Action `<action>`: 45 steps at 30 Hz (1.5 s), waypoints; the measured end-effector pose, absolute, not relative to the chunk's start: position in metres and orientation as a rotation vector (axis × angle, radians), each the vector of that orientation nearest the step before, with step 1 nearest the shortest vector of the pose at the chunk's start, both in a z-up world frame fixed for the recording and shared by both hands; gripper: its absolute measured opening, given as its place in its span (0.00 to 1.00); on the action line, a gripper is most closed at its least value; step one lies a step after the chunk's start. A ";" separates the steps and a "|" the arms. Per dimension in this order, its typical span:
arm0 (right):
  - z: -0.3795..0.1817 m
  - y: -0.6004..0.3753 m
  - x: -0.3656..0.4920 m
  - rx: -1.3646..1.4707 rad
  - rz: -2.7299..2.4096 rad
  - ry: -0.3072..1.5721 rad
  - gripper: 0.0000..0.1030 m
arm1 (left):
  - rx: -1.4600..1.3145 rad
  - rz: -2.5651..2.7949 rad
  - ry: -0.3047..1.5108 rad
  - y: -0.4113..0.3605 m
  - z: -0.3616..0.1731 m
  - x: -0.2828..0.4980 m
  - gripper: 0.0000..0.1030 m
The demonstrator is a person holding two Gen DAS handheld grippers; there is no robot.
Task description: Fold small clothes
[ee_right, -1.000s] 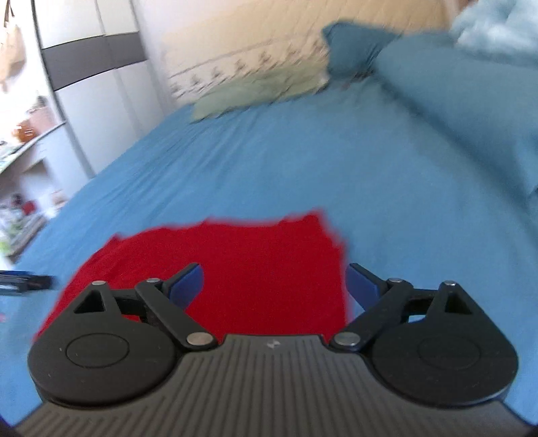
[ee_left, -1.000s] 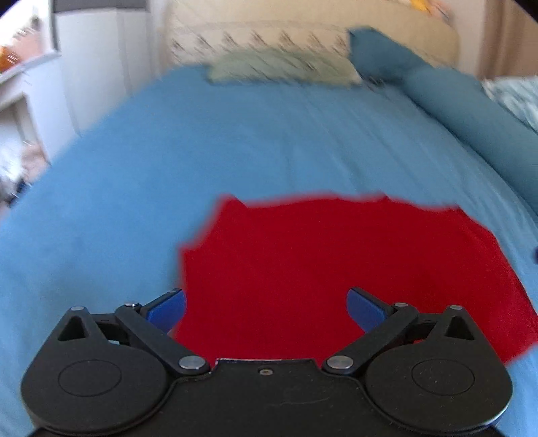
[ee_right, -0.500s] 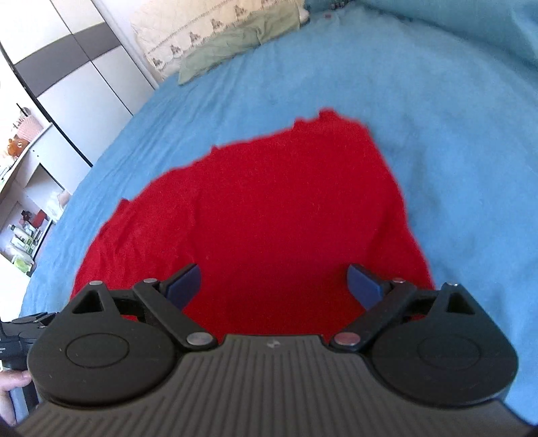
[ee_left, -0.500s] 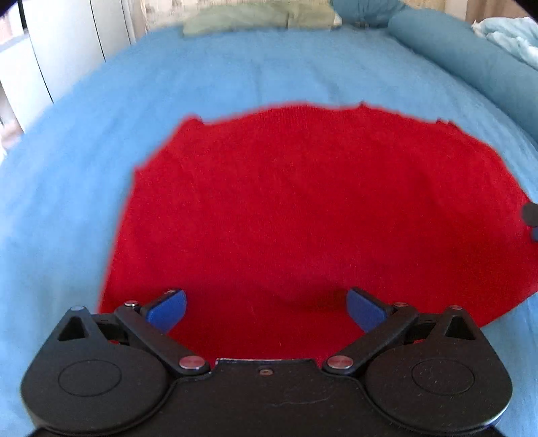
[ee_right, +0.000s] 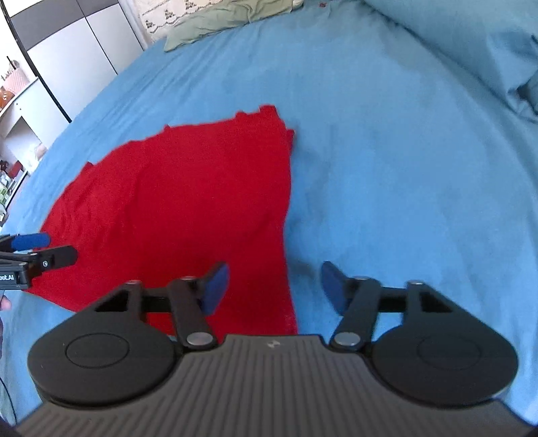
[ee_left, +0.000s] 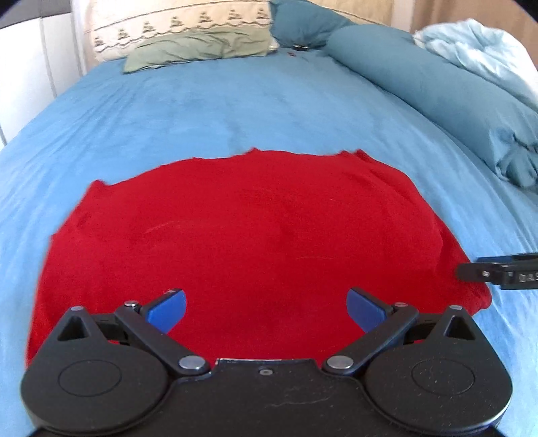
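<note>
— Blue bed (ee_left: 235, 101), red garment (ee_left: 252, 235) flat ahead of both spread grippers?
— Yes: left gripper (ee_left: 265, 307) over it, right gripper (ee_right: 274, 285) straddling its edge. Probably pre-grasp; next, pinch the near hem.

The bed (ee_left: 201, 111) is covered by a blue sheet. A red garment (ee_left: 255, 242) lies spread flat near its foot edge. At the head edge sits a green pillow (ee_left: 201, 47) against a cream one (ee_left: 175, 23). Along the right edge runs a rolled teal duvet (ee_left: 437, 87).
</note>
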State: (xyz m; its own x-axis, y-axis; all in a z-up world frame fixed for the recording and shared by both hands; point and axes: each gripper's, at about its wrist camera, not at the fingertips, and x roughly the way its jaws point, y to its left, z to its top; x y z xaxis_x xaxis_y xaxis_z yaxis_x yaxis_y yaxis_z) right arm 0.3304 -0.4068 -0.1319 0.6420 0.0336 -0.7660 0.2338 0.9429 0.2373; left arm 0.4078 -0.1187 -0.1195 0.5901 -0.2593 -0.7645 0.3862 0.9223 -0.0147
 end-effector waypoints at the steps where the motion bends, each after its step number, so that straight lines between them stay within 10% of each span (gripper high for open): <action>1: -0.137 -0.408 0.332 0.330 -0.109 0.866 0.68 | 0.169 -0.378 0.859 -0.118 -0.123 0.409 1.00; 15: -0.148 -0.400 0.348 0.343 -0.079 0.803 0.24 | 0.192 -0.359 0.907 -0.118 -0.163 0.429 1.00; 28: 0.011 -0.250 0.430 0.287 0.146 0.706 0.22 | 0.145 -0.333 0.854 -0.011 -0.115 0.413 1.00; 37: -0.083 -0.043 0.503 0.099 0.348 0.921 0.22 | 0.107 -0.269 0.867 0.090 -0.136 0.380 1.00; 40: -0.110 -0.023 0.503 0.053 0.320 0.950 0.30 | 0.079 -0.279 0.855 0.104 -0.140 0.372 1.00; 42: -0.104 -0.024 0.500 0.062 0.348 0.923 0.74 | 0.067 -0.294 0.844 0.107 -0.139 0.369 1.00; 45: -0.069 -0.034 0.483 0.063 0.405 0.803 0.87 | 0.060 -0.325 0.824 0.108 -0.135 0.363 1.00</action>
